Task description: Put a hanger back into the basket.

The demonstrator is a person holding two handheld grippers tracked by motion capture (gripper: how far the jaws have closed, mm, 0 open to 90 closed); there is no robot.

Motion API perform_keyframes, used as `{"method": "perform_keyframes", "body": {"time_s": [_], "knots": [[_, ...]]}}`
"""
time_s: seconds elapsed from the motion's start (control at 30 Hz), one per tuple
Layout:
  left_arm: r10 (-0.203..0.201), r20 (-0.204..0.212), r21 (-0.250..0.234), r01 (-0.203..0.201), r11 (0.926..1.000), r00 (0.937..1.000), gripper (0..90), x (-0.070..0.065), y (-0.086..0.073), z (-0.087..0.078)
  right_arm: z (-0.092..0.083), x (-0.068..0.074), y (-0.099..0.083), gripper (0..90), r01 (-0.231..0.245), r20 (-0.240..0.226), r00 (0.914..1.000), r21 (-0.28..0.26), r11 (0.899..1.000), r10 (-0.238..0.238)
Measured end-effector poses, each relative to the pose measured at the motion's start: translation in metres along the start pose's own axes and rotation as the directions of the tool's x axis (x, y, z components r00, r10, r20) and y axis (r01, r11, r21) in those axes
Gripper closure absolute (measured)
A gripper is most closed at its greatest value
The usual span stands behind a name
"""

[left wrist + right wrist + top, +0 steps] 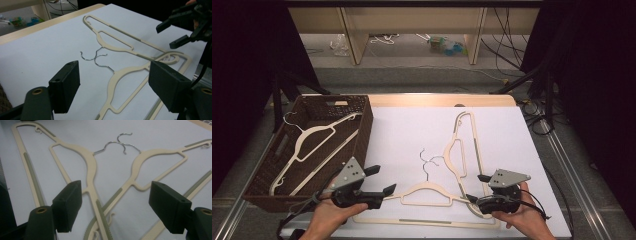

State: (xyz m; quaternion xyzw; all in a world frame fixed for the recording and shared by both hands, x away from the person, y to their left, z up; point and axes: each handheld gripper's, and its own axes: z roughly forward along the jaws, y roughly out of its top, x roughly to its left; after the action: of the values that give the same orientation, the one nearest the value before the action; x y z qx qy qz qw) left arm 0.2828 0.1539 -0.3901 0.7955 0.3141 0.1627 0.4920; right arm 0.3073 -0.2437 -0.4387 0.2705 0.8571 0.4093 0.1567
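Note:
Two cream plastic hangers with wire hooks lie flat on the white table sheet (402, 130). One hanger (432, 186) lies crosswise near me, the other (460, 150) runs away from me, and their ends cross at the right. My left gripper (383, 180) hovers open at the near hanger's left shoulder, with nothing between its fingers. My right gripper (476, 188) stands open over the crossing, gripping nothing. In the left gripper view the open left gripper (115, 87) frames the near hanger (117, 77). In the right gripper view the right gripper (116, 205) looks down on the crossed arms (100, 207).
A dark woven basket (367, 120) stands at the table's left and holds a third cream hanger (312, 140). Its right wall is close to my left gripper. Wooden shelf legs and cables are on the floor beyond the table's far edge.

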Motion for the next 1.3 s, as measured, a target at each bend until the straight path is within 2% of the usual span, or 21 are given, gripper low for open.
{"method": "perform_keyframes", "body": {"time_s": [0.27, 0.37, 0.4, 0.43, 0.5, 0.6, 0.63, 0.67, 0.77, 0.83, 0.87, 0.9, 0.97, 1.07, 1.1, 1.13, 1.17, 1.2, 1.23, 1.27, 1.3], "knots": [[-0.013, 0.054, 0.025, 0.012, 0.9996, 0.9985, 25.2, -0.024, -0.01, 0.017, 0.001, 0.001, 0.001, 27.7, 0.003, -0.001, 1.0, 0.001, 1.0, -0.003], [0.005, 0.08, 0.03, -0.008, 0.9995, 0.9968, 25.5, -0.032, -0.015, 0.023, 0.002, 0.001, 0.001, 27.7, -0.001, -0.004, 1.0, 0.01, 1.0, 0.001], [0.003, 0.083, 0.036, -0.006, 0.9993, 0.9965, 25.6, -0.034, -0.016, 0.025, 0.003, 0.001, 0.001, 27.7, 0.005, -0.003, 1.0, 0.004, 1.0, -0.005], [0.024, 0.088, 0.042, -0.028, 0.9987, 0.9959, 25.6, -0.034, -0.018, 0.028, 0.003, 0.001, 0.001, 27.7, 0.004, -0.004, 1.0, 0.004, 1.0, -0.004], [0.008, 0.082, 0.046, -0.012, 0.9989, 0.9966, 25.6, -0.038, -0.022, 0.031, 0.003, 0.001, 0.001, 27.7, 0.006, -0.004, 1.0, 0.002, 1.0, -0.006], [0.048, 0.091, 0.045, -0.052, 0.9976, 0.9947, 25.6, -0.039, -0.024, 0.034, 0.003, 0.0, 0.001, 27.7, 0.005, -0.005, 1.0, 0.001, 1.0, -0.005], [0.053, 0.07, 0.04, -0.055, 0.9976, 0.9962, 25.5, -0.041, -0.026, 0.034, 0.003, 0.0, 0.001, 27.7, 0.006, -0.004, 1.0, 0.001, 1.0, -0.006], [0.089, 0.062, 0.035, -0.091, 0.9952, 0.9941, 25.5, -0.04, -0.026, 0.034, 0.002, 0.0, 0.001, 27.7, 0.003, -0.003, 1.0, 0.002, 1.0, -0.003], [0.072, 0.064, 0.037, -0.075, 0.9965, 0.9953, 24.8, -0.041, -0.03, 0.035, 0.002, 0.001, 0.001, 27.7, 0.004, -0.005, 1.0, 0.002, 1.0, -0.004], [0.116, 0.058, 0.042, -0.119, 0.992, 0.9915, 23.9, -0.04, -0.031, 0.035, 0.002, 0.002, 0.001, 27.7, 0.005, -0.001, 1.0, 0.0, 1.0, -0.005], [0.117, 0.054, 0.044, -0.119, 0.9919, 0.9917, 23.9, -0.039, -0.032, 0.035, 0.002, 0.002, 0.001, 27.7, 0.003, -0.002, 1.0, 0.002, 1.0, -0.003], [0.076, 0.058, 0.041, -0.078, 0.9961, 0.9954, 23.7, -0.041, -0.033, 0.035, 0.003, 0.002, 0.001, 27.7, 0.005, -0.002, 1.0, 0.002, 1.0, -0.005], [0.065, 0.051, 0.036, -0.067, 0.9971, 0.9966, 23.6, -0.04, -0.034, 0.034, 0.004, 0.002, 0.001, 27.7, 0.011, -0.005, 0.9999, 0.005, 1.0, -0.011], [0.044, 0.067, 0.011, -0.045, 0.9989, 0.9968, 22.4, -0.037, -0.034, 0.033, 0.005, 0.003, 0.002, 27.8, 0.017, -0.013, 0.9998, 0.01, 1.0, -0.016], [0.012, 0.072, 0.006, -0.013, 0.9999, 0.9973, 22.4, -0.037, -0.034, 0.033, 0.006, 0.003, 0.002, 27.7, 0.02, -0.014, 0.9997, 0.01, 1.0, -0.02], [0.004, 0.094, -0.009, -0.003, 1.0, 0.9956, 22.5, -0.034, -0.035, 0.034, 0.007, 0.004, 0.002, 27.8, 0.016, -0.018, 0.9997, 0.013, 1.0, -0.016], [-0.066, 0.101, -0.002, 0.066, 0.9978, 0.9927, 22.9, -0.034, -0.038, 0.034, 0.008, 0.004, 0.003, 27.8, 0.015, -0.016, 0.9998, 0.019, 1.0, -0.014], [-0.105, 0.13, -0.001, 0.106, 0.9943, 0.9859, 23.1, -0.03, -0.04, 0.036, 0.01, 0.004, 0.003, 27.8, 0.027, -0.023, 0.9994, 0.022, 0.999, -0.026], [-0.124, 0.124, 0.022, 0.122, 0.9923, 0.9845, 23.6, -0.029, -0.041, 0.037, 0.012, 0.004, 0.004, 28.1, 0.028, -0.024, 0.9993, 0.029, 0.999, -0.028], [-0.105, 0.095, 0.027, 0.102, 0.9944, 0.99, 22.8, -0.028, -0.043, 0.038, 0.014, 0.004, 0.005, 28.3, 0.036, -0.026, 0.999, 0.028, 0.999, -0.035], [-0.064, 0.076, 0.023, 0.063, 0.9978, 0.995, 23.0, -0.026, -0.044, 0.038, 0.016, 0.004, 0.006, 28.5, 0.037, -0.03, 0.9989, 0.038, 0.999, -0.035]]}}
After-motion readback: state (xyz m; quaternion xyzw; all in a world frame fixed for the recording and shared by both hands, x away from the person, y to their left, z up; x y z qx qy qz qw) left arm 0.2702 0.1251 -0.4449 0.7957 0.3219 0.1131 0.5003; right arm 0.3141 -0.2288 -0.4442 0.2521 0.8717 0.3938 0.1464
